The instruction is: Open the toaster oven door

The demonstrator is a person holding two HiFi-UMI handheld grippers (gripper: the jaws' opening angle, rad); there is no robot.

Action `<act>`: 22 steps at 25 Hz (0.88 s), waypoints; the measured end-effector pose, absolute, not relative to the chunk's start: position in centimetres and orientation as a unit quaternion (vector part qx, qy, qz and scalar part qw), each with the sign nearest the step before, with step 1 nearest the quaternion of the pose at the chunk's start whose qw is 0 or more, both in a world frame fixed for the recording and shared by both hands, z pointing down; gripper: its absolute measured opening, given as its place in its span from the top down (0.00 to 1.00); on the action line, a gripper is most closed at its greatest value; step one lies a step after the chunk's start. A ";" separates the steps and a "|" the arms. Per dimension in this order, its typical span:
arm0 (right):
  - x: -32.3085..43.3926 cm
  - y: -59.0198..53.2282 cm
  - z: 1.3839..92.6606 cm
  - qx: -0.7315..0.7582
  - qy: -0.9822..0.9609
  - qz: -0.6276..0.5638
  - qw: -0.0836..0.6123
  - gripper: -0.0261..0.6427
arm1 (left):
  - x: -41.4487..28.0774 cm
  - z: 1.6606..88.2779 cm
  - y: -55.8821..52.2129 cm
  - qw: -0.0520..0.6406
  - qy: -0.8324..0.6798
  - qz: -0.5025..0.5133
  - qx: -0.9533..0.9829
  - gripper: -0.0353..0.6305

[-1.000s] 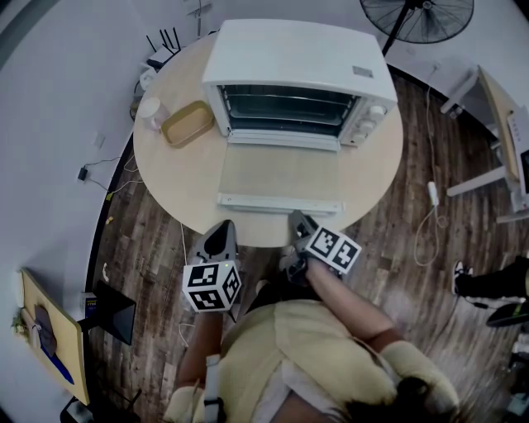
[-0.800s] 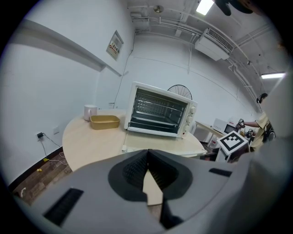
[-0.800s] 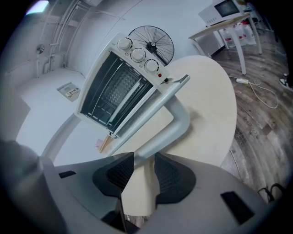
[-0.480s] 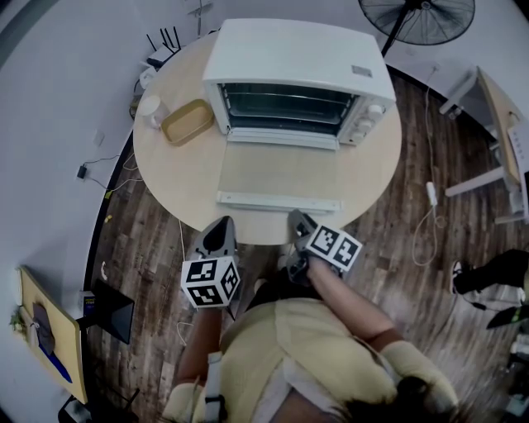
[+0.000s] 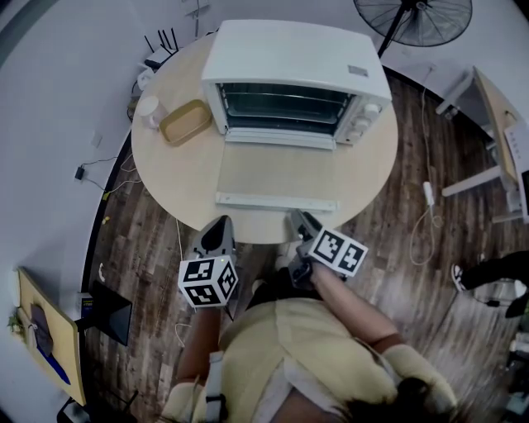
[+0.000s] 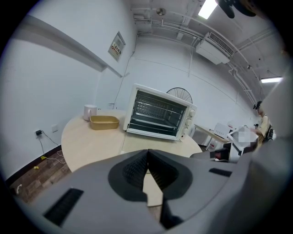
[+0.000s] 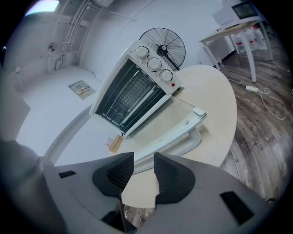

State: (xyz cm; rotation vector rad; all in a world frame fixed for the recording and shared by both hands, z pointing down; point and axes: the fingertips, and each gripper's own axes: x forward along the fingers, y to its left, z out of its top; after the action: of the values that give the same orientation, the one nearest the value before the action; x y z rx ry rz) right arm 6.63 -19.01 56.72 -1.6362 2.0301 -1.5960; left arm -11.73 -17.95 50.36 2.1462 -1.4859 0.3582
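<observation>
The white toaster oven (image 5: pixel 297 66) stands at the back of the round wooden table (image 5: pixel 173 178). Its glass door (image 5: pixel 277 175) lies folded down flat, handle bar (image 5: pixel 275 201) toward me, and the wire rack inside shows. My right gripper (image 5: pixel 297 219) hovers at the table's near edge just short of the handle's right end, open with nothing between its pads. My left gripper (image 5: pixel 219 225) hangs below the table's edge to the left, shut and empty. The left gripper view shows the oven (image 6: pixel 158 114) beyond its closed jaws (image 6: pixel 147 155). The right gripper view shows the door (image 7: pixel 169 121) beyond the parted jaws (image 7: pixel 144 162).
A tan tray (image 5: pixel 186 122) and a white cup (image 5: pixel 147 107) sit on the table left of the oven. A standing fan (image 5: pixel 413 21) is behind it, a desk (image 5: pixel 496 116) at the right, and cables (image 5: pixel 430 215) lie on the wood floor.
My right gripper has lifted slightly by the door handle, its jaws just as wide. The left gripper, the oven and its door are where they were.
</observation>
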 end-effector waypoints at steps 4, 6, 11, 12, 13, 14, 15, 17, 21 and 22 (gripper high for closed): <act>6.5 -19.0 54.9 -0.532 0.687 -0.495 0.033 0.76 | -11.9 49.9 -17.9 0.255 -0.546 0.119 0.789 0.94; 6.6 -19.0 54.0 -0.532 0.701 -0.475 0.024 0.77 | -11.9 49.6 -17.8 0.254 -0.548 0.115 0.789 0.94; 6.8 -19.4 51.8 -0.536 0.730 -0.424 0.014 0.78 | -12.3 48.8 -17.7 0.251 -0.552 0.104 0.788 0.94; 6.8 -19.4 51.4 -0.536 0.734 -0.417 0.013 0.79 | -12.4 48.6 -17.7 0.252 -0.552 0.101 0.788 0.94; 6.9 -19.5 51.1 -0.536 0.738 -0.409 0.011 0.80 | -12.5 48.4 -17.6 0.252 -0.553 0.098 0.788 0.94; 6.9 -19.5 50.8 -0.537 0.742 -0.401 0.008 0.80 | -12.5 48.3 -17.6 0.253 -0.554 0.095 0.788 0.94; 7.0 -19.5 50.5 -0.538 0.746 -0.392 0.004 0.81 | -12.6 48.2 -17.5 0.254 -0.554 0.092 0.788 0.94; 7.1 -19.5 49.9 -0.541 0.755 -0.370 -0.003 0.83 | -12.7 48.0 -17.5 0.254 -0.555 0.088 0.787 0.94; 7.1 -19.5 49.0 -0.544 0.770 -0.333 -0.023 0.87 | -12.7 47.9 -17.4 0.255 -0.554 0.085 0.788 0.94; 7.1 -19.5 48.9 -0.545 0.772 -0.326 -0.028 0.88 | -12.7 47.8 -17.4 0.255 -0.553 0.084 0.788 0.94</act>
State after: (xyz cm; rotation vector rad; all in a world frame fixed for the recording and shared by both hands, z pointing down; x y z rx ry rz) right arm 7.09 -19.52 48.88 -1.7423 2.4701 -1.0436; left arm -12.67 -17.37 47.83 2.1408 -1.5023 0.2281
